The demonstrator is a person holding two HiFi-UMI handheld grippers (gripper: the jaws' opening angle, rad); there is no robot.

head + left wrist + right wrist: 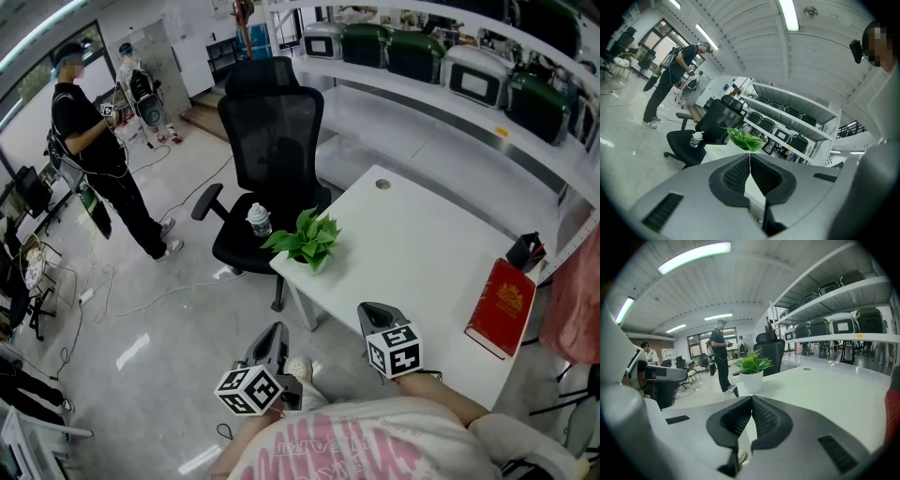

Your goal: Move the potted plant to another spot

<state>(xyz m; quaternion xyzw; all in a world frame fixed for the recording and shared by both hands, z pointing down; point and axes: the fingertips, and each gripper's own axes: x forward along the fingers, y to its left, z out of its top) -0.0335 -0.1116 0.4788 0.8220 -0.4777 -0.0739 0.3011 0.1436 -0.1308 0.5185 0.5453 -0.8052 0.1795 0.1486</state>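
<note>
A small green plant in a white pot [308, 242] stands at the near left corner of the white table [412, 253]. The right gripper view shows the potted plant [752, 372] straight ahead on the tabletop, a fair way beyond my right gripper [751, 398], whose jaws meet with nothing between them. That right gripper [373, 314] hovers over the table's front edge. My left gripper [273, 339] hangs lower, off the table's corner; its jaws are closed too. The left gripper view catches the plant's leaves [746, 139] above the left gripper [750, 155].
A black office chair [268, 159] with a water bottle [259, 221] on its seat stands just behind the plant. A red book [502, 306] and a black object [525, 250] lie at the table's right. A person [94, 155] stands far left. Shelves [450, 103] hold cases.
</note>
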